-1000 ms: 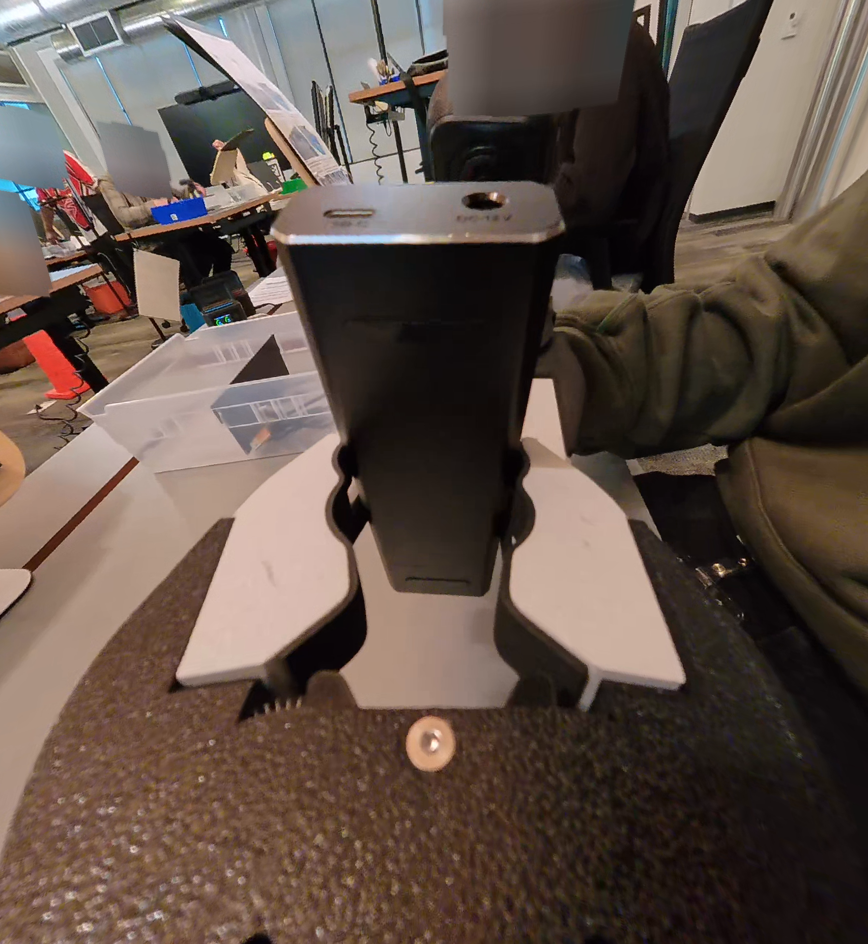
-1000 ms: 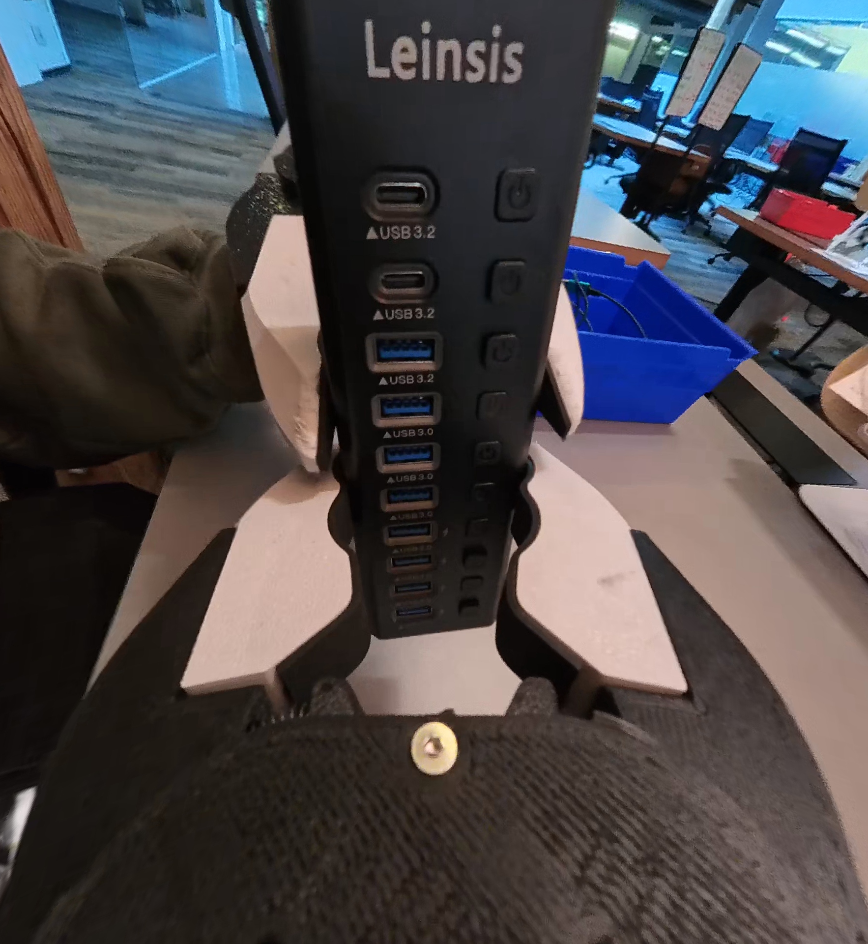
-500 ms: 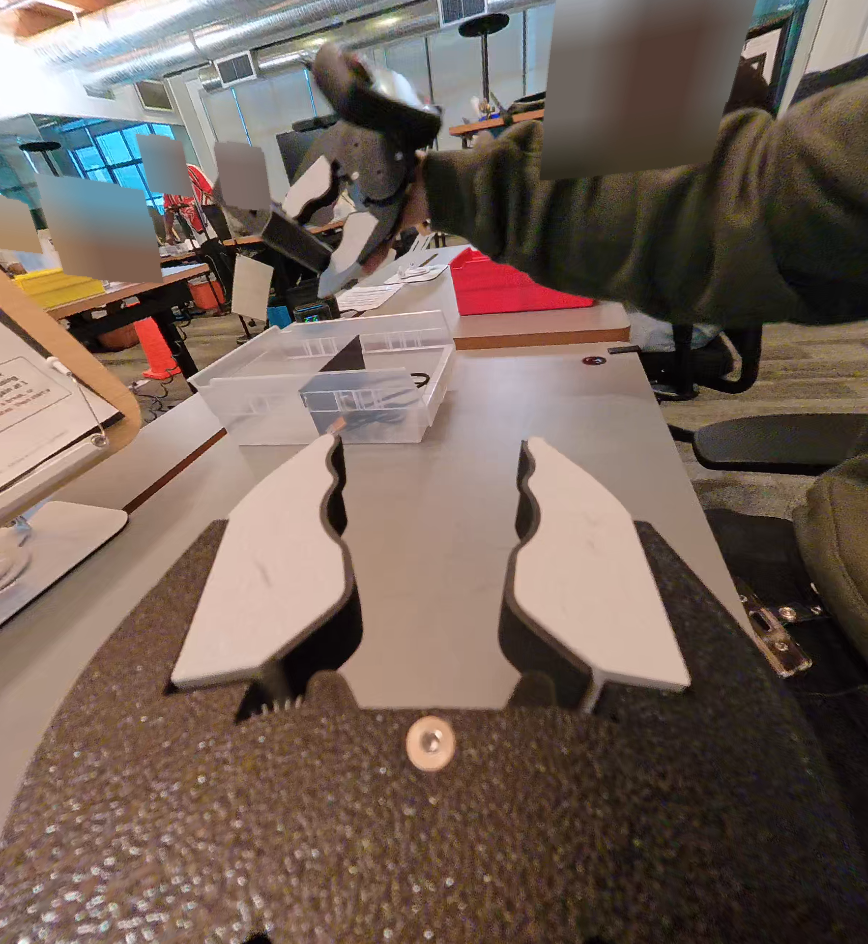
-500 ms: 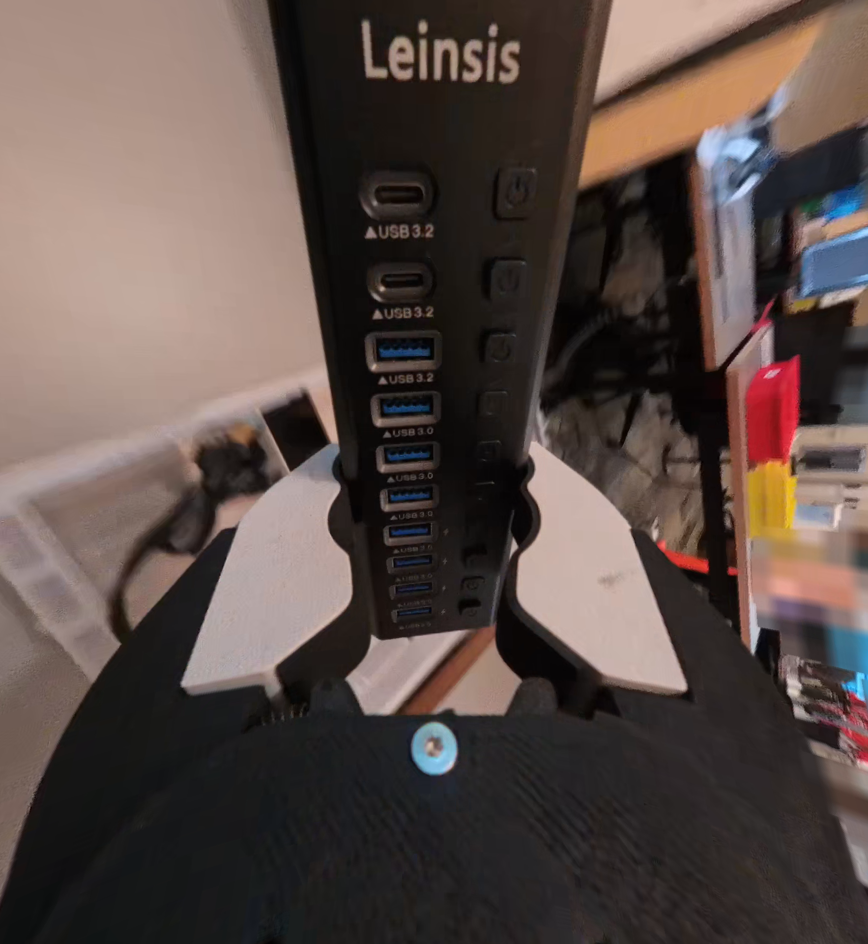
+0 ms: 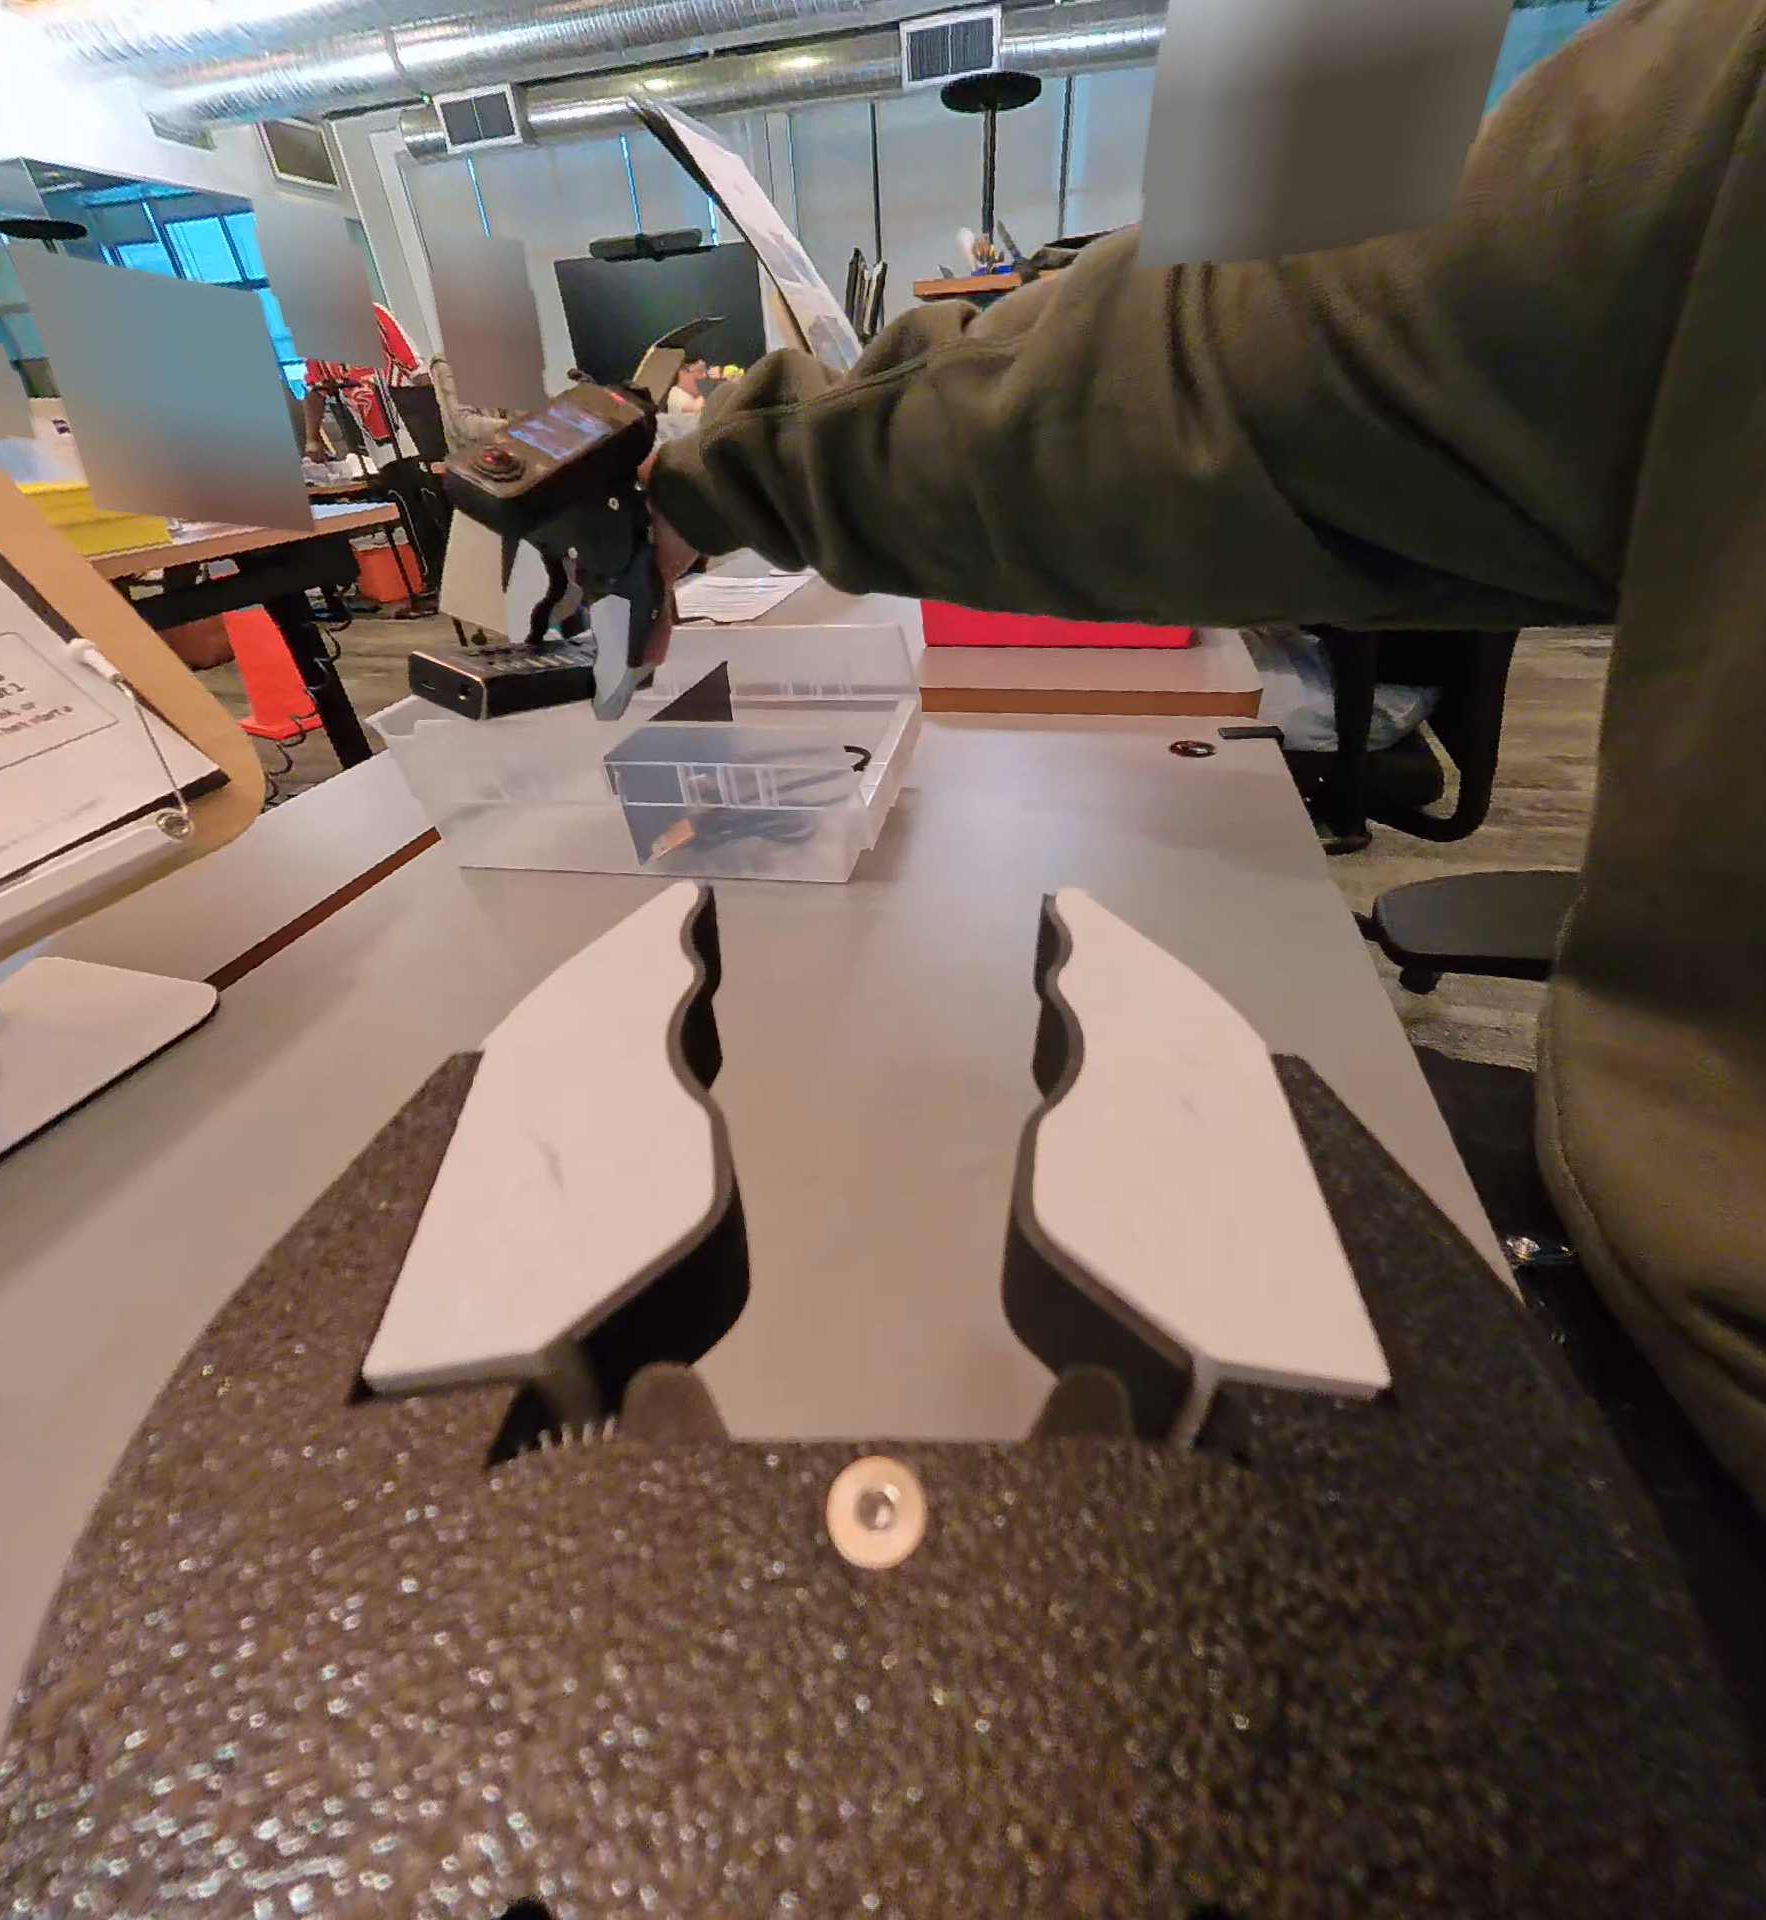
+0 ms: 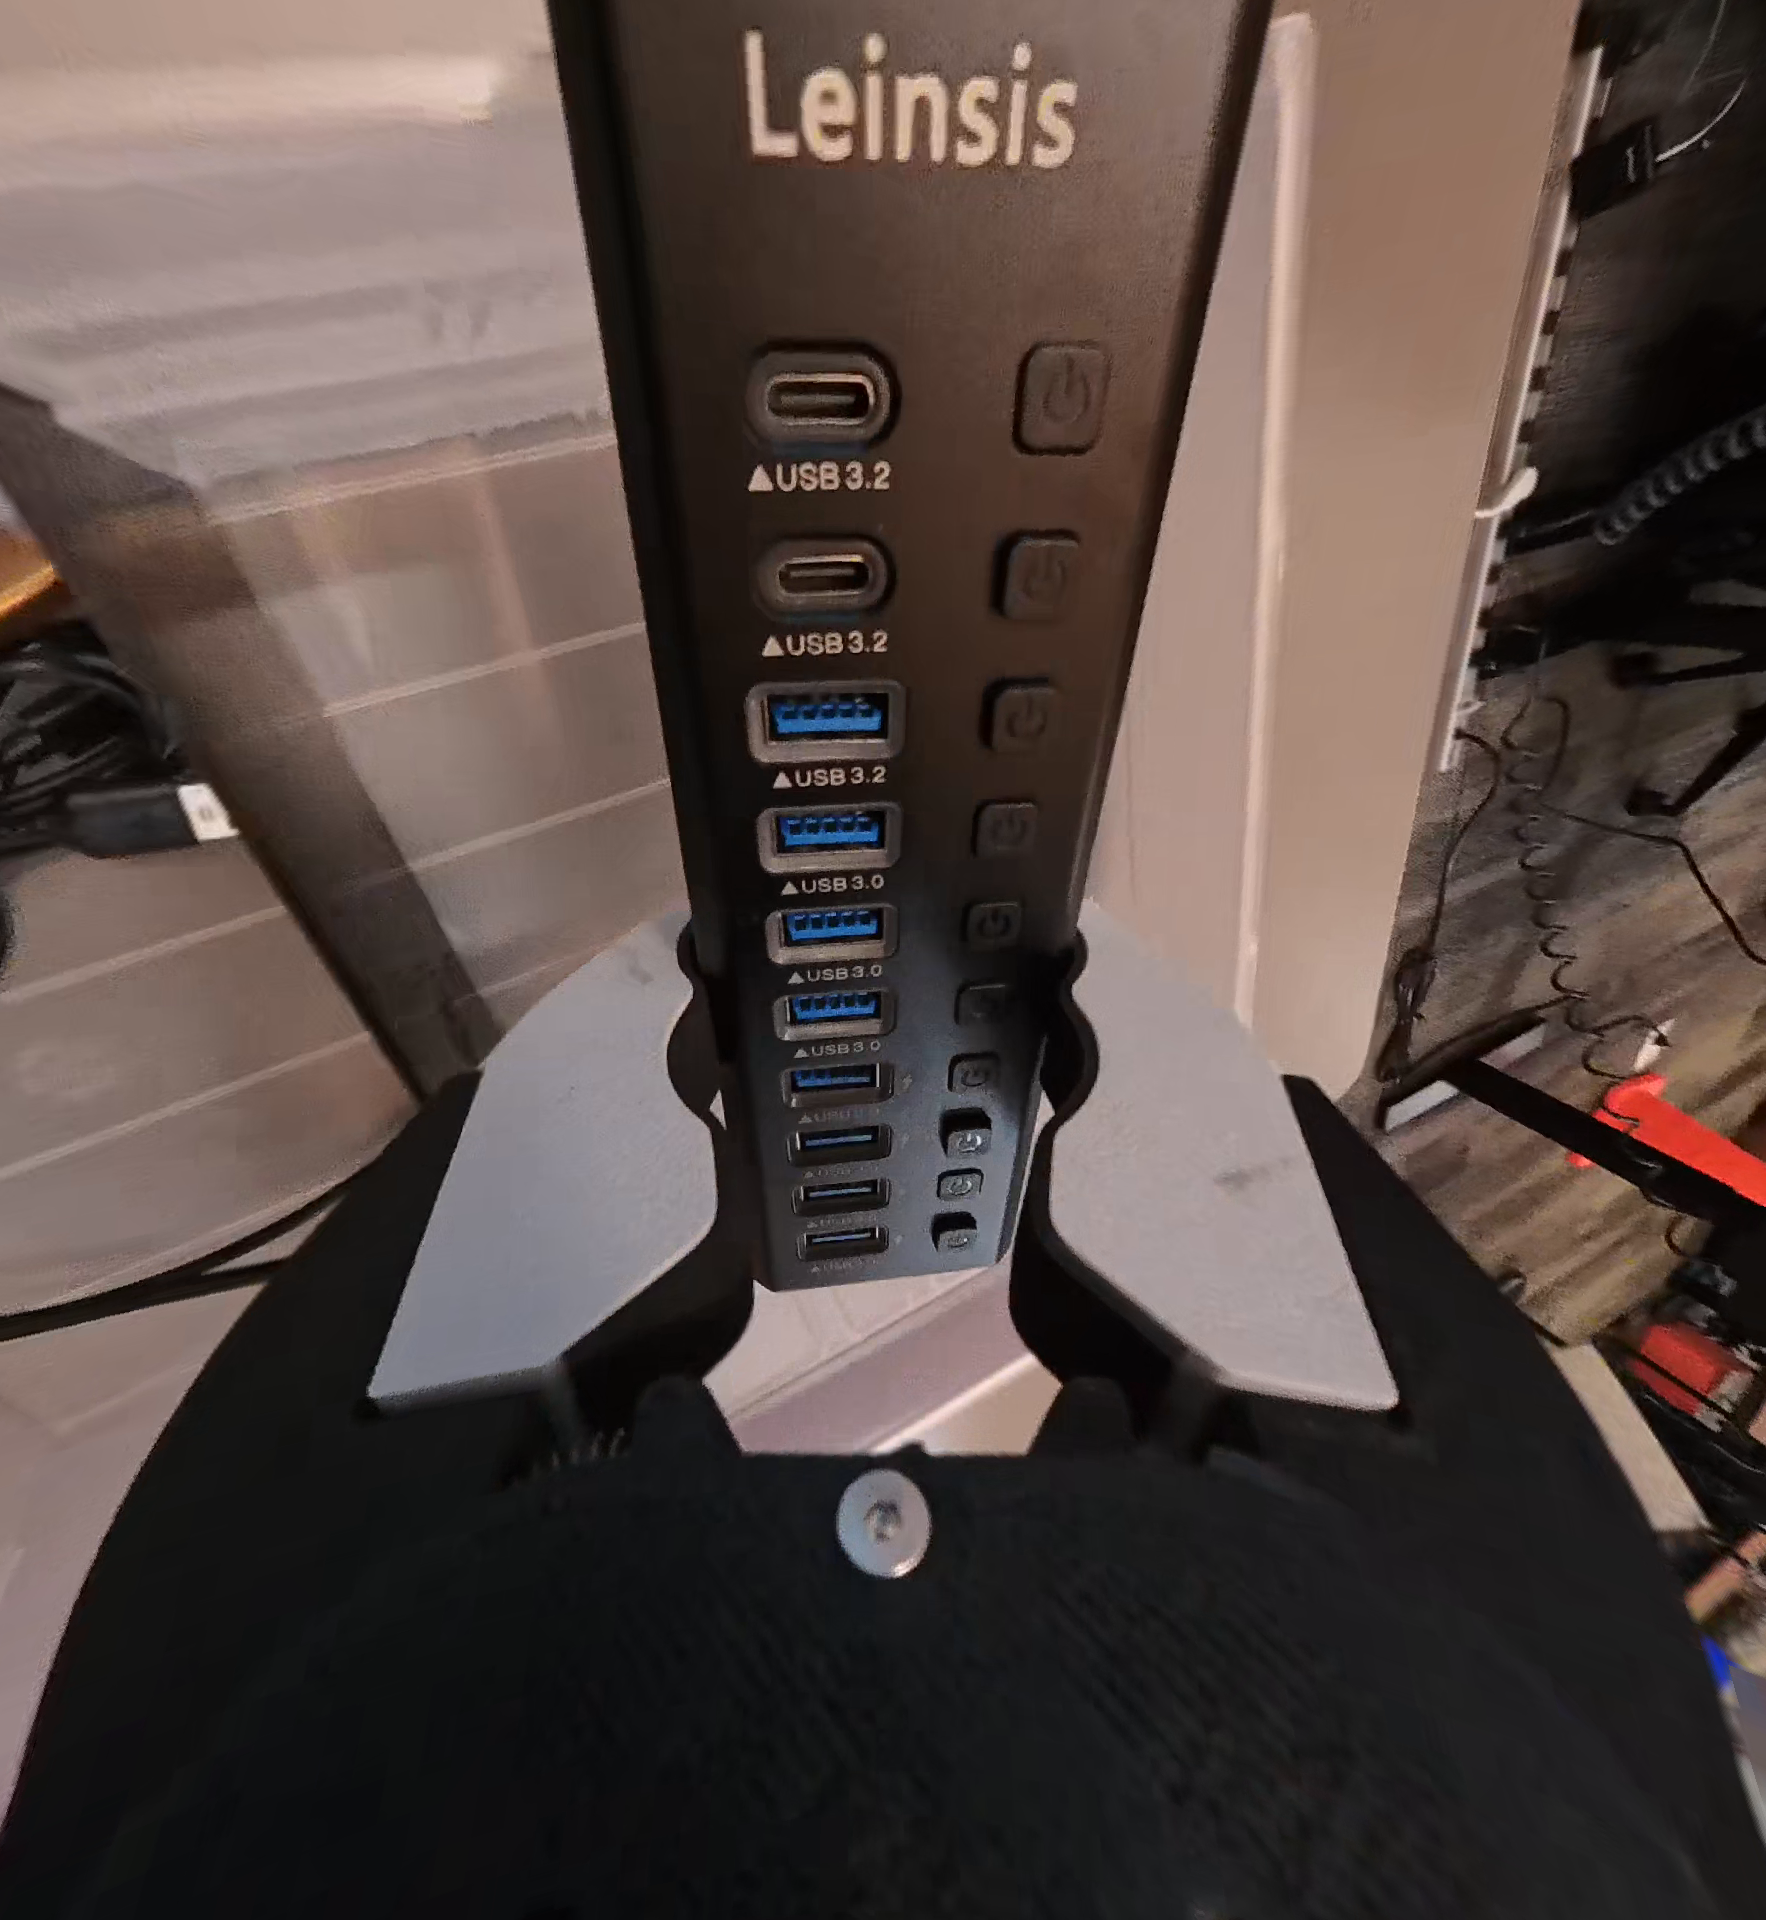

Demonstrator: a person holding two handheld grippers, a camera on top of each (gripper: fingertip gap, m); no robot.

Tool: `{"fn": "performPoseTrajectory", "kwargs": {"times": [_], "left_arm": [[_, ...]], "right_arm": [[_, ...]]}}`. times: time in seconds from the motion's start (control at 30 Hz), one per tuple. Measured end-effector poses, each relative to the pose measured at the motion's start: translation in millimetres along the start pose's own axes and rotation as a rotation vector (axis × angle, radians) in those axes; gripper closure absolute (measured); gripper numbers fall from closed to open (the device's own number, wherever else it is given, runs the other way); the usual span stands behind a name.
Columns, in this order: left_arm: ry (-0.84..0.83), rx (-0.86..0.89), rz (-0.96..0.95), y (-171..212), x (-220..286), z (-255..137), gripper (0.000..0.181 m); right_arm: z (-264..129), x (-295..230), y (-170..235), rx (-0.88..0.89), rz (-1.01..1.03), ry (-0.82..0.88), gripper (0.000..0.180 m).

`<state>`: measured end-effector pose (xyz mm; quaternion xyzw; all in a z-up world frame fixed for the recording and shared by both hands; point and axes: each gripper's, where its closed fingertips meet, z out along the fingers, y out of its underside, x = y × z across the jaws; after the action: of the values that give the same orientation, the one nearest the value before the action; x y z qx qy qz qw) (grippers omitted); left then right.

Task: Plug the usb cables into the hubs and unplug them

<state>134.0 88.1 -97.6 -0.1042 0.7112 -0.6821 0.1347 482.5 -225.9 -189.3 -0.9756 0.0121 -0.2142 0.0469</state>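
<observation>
My right gripper (image 6: 879, 935) is shut on a long black USB hub (image 6: 889, 623) with a row of blue ports and buttons. In the left wrist view that gripper (image 5: 609, 665) points down and holds the hub (image 5: 500, 675) level over the far left rim of a clear plastic bin (image 5: 671, 769). Black cables (image 6: 17, 790) lie in the bin, also seen through its wall in the left wrist view (image 5: 754, 821). My left gripper (image 5: 874, 956) is open and empty, low over the grey table (image 5: 879, 1143), nearer than the bin.
A paper sheet on a stand (image 5: 27, 727) sits at the table's left. A green sleeve (image 5: 1170, 436) reaches across above the table. A red bin (image 5: 1045, 629) lies on the desk behind. The table's right edge drops to a chair (image 5: 1471, 914). The grippers' ends are close to 50 cm from one another.
My left gripper let go of the hub and drew back open. My right gripper carried the hub away to the clear bin and turned down over it.
</observation>
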Motion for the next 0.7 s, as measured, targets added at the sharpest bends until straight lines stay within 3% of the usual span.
{"fn": "performPoseTrajectory", "kwargs": {"times": [0.2, 0.37, 0.5, 0.7], "left_arm": [[0.024, -0.011, -0.027, 5.8, 0.3, 0.3, 0.123], [0.024, -0.006, -0.027, 5.2, -0.5, -2.0, 0.124], [0.042, 0.003, -0.051, 7.6, -0.1, -0.7, 0.124], [0.049, -0.01, -0.034, 5.4, 3.8, 0.2, 0.125]], "right_arm": [[1.3, -3.6, 9.7, -0.089, -0.025, -0.182, 0.118], [2.8, 1.3, 38.3, -0.177, -0.036, -0.152, 0.118], [23.0, -24.7, 47.3, -0.241, -0.1, -0.215, 0.118], [36.2, -10.6, 53.5, -0.3, -0.144, -0.064, 0.117]]}}
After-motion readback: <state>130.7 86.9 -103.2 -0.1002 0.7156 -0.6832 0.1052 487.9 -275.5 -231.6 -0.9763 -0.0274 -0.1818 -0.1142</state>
